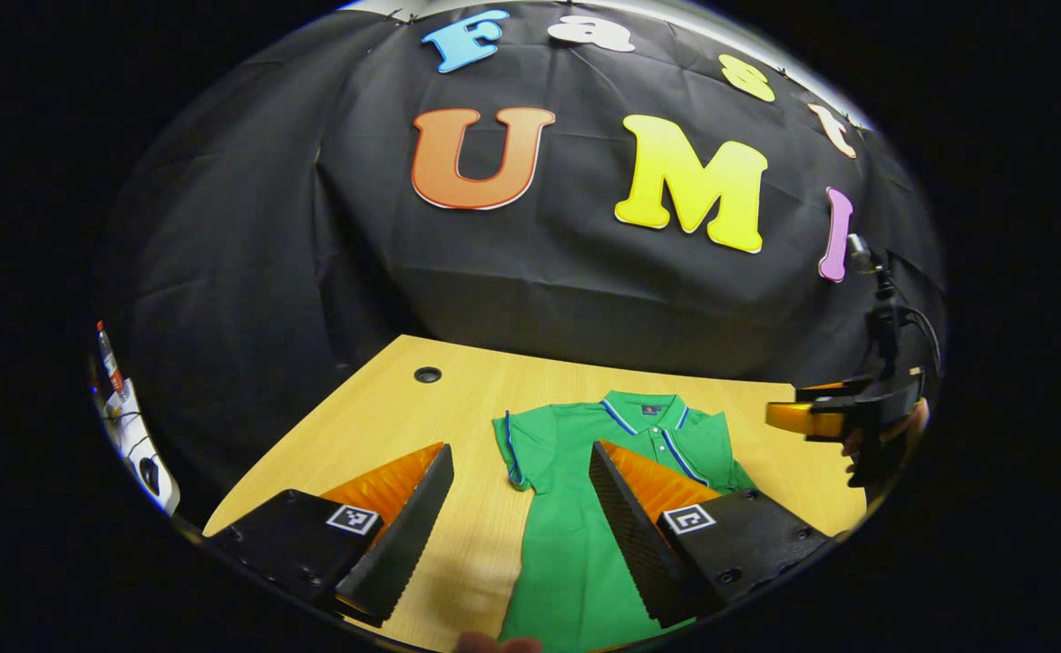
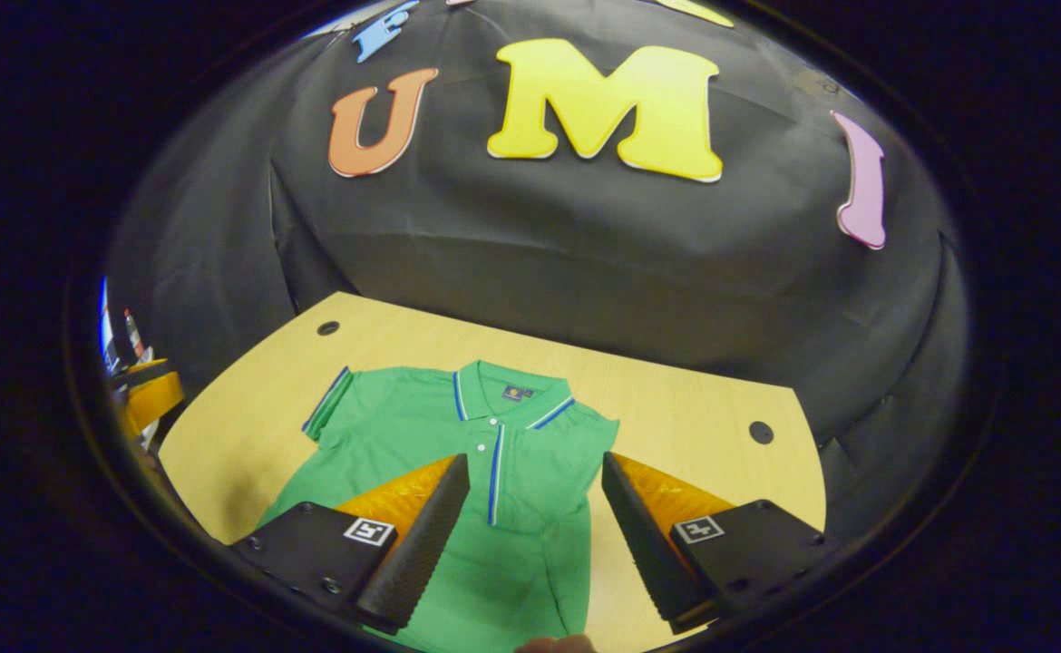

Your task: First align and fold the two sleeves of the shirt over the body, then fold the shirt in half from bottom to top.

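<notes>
A wooden table (image 2: 676, 399) stands against the booth's black wall, and a green shirt (image 2: 422, 426) lies flat on it, collar (image 2: 512, 392) at the far side. In the right gripper view the shirt's right sleeve is folded over the body, while the left sleeve (image 2: 326, 404) lies spread out. The left gripper (image 1: 520, 472) and right gripper (image 2: 535, 485) both hover above the shirt with fingers wide apart, holding nothing.

Dim booth, evenly lit tabletop, sharp centre, strong fisheye bending at edges
</notes>
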The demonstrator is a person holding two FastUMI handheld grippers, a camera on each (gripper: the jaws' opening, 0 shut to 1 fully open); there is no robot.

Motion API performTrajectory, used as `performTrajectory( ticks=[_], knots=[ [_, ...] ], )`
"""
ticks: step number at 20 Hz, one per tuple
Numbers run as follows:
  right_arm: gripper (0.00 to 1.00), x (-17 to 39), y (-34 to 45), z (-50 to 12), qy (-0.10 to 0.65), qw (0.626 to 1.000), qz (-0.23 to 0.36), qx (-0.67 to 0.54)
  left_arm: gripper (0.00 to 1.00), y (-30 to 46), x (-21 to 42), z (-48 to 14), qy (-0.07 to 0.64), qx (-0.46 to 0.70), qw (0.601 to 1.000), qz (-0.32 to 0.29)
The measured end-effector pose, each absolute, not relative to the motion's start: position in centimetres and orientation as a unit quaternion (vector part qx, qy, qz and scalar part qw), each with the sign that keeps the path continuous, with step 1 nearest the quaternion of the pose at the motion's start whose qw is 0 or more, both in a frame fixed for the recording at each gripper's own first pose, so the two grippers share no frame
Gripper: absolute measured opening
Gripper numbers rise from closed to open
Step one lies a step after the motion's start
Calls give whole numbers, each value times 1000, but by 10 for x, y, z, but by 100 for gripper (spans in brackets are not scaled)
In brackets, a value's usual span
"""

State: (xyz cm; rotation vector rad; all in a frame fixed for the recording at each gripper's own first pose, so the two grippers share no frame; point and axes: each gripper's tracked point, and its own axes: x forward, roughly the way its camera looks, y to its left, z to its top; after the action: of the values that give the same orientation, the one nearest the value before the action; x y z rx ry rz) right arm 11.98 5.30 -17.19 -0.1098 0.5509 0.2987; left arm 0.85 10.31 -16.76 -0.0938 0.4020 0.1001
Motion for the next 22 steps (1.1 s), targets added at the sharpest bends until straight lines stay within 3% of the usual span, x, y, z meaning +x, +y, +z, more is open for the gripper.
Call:
performTrajectory(
  ticks=[5,12,22],
  knots=[
    [95,65,-9,-147,263,956,121,-43,98,100,58,-189,210,-65,975,28],
    [95,32,-93,-155,280,958,58,-27,98,118,105,-249,256,-89,962,38],
    [96,14,-95,-184,330,941,20,74,98,125,142,-324,327,-97,939,40]
  ],
)
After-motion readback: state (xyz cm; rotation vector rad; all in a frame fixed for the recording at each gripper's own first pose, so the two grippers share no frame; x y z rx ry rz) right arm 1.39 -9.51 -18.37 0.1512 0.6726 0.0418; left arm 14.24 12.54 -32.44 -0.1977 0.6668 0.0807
